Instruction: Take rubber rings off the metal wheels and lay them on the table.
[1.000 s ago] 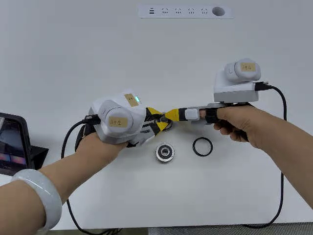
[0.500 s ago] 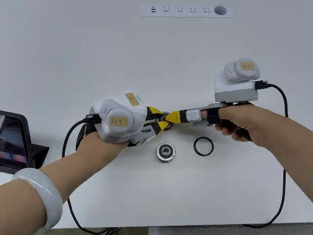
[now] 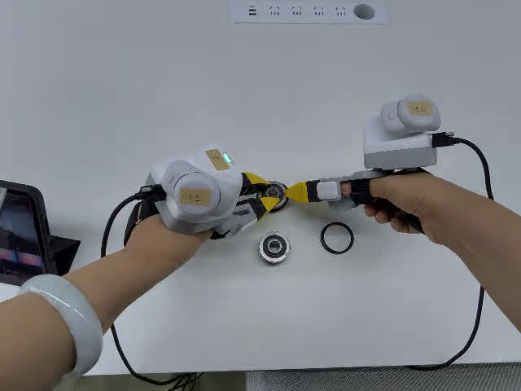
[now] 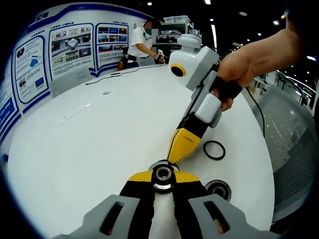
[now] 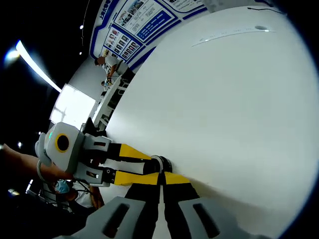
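Note:
My left gripper (image 3: 267, 196) (image 4: 163, 177) is shut on a small metal wheel (image 3: 275, 193) (image 4: 163, 174) and holds it just above the white table (image 3: 244, 98). My right gripper (image 3: 292, 192) (image 5: 160, 175) comes in from the right with its jaws shut, its yellow tips at the wheel's (image 5: 160, 163) rim. Whether they pinch the wheel's rubber ring I cannot tell. A second wheel (image 3: 274, 247) (image 4: 218, 188) lies on the table below them. A loose black rubber ring (image 3: 337, 238) (image 4: 214, 150) lies flat to its right.
A white power strip (image 3: 308, 11) sits at the table's far edge. A dark tablet (image 3: 20, 236) stands at the left edge. Black cables (image 3: 114, 236) trail from both grippers toward the front. A person (image 4: 142, 42) stands far off behind the table.
My right gripper has drawn a little to the right, so its tips now sit at the wheel's edge instead of over it. The left gripper still holds the wheel.

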{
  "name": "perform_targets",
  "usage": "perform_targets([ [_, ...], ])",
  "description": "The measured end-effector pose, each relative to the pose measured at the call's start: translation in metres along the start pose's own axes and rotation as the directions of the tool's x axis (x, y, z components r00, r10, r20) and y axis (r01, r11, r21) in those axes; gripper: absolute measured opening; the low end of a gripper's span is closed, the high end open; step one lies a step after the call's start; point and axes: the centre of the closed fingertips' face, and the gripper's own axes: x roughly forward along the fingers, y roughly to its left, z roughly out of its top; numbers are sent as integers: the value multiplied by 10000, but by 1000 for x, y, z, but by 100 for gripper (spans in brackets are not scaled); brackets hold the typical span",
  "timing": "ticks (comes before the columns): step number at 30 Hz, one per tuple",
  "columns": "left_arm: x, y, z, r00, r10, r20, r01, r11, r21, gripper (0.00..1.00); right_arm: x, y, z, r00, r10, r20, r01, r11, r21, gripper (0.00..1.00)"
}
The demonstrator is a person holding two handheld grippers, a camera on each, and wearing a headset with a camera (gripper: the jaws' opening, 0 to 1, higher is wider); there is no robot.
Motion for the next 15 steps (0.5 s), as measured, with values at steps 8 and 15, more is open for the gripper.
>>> perform_targets([
  [8, 0, 1, -1, 10000, -10, -12, 10, 10000, -4, 13, 0, 0, 1, 10000, -39, 49, 39, 10000, -9, 2],
  [15, 0, 0, 0, 10000, -6, -11, 6, 10000, -7, 13, 1, 4, 2, 9999, -35, 94, 37, 9998, -186, 2],
])
